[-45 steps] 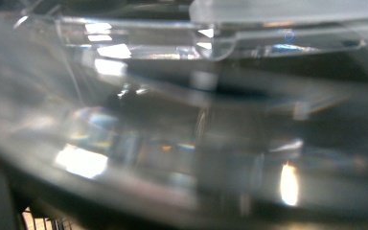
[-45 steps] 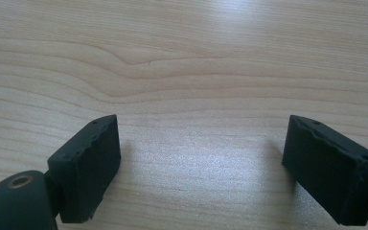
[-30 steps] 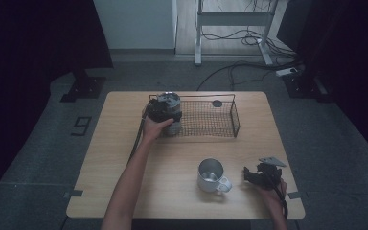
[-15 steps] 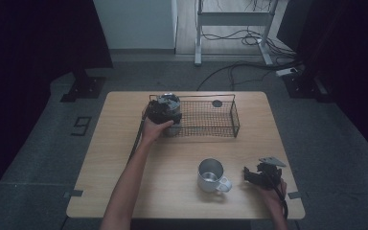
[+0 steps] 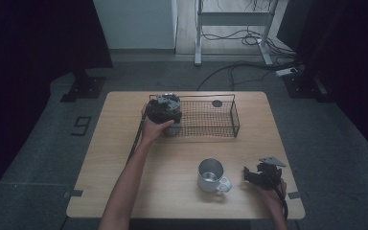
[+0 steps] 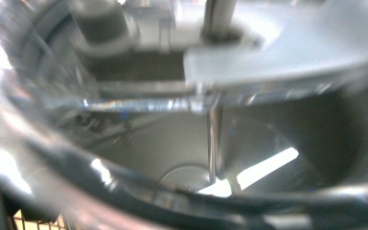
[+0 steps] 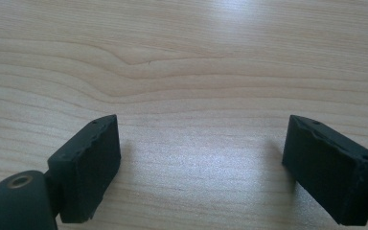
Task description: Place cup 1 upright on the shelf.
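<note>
Two grippers are in my hands at the wooden table (image 5: 124, 158). My left gripper (image 5: 163, 109) sits at the wire basket's (image 5: 223, 117) nine o'clock end, toward the table's eleven o'clock. Its own camera looks straight into something shiny and metal (image 6: 187, 163), too close and blurred to name, and I cannot tell whether its jaws are spread or pinching. My right gripper (image 7: 201, 163) rests near the table's four o'clock corner, jaws spread wide over bare wood. At its nine o'clock, just beside it, stands a metal mug (image 5: 211, 175), upright, handle toward the gripper.
</note>
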A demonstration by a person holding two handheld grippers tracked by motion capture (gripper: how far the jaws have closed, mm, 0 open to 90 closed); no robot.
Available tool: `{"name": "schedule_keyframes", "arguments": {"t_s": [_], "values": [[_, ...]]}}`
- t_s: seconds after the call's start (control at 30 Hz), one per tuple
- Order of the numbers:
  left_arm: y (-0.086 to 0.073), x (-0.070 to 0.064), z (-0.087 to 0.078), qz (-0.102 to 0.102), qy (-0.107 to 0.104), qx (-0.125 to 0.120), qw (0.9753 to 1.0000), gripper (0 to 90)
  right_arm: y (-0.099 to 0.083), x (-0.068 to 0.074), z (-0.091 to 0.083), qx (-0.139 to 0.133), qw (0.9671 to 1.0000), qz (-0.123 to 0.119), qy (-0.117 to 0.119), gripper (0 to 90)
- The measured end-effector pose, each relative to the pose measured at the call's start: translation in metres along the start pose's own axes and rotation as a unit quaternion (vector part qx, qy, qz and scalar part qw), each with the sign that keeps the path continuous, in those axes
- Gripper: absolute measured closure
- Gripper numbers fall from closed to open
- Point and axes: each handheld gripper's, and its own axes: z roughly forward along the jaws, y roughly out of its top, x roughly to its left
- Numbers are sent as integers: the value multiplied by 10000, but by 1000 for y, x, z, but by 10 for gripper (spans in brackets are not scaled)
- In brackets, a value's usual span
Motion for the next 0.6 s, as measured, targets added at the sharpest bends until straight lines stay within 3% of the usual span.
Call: {"name": "schedule_keyframes", "arguments": {"t_s": [0.27,0.6], "values": [[-2,2,-14,-131,-105,-145,9998,23,0,0,0,0,10000,-2,0,125],[-8,7,-46,-29,-185,-357,9992,26,0,0,0,0,10000,0,-1,125]]}}
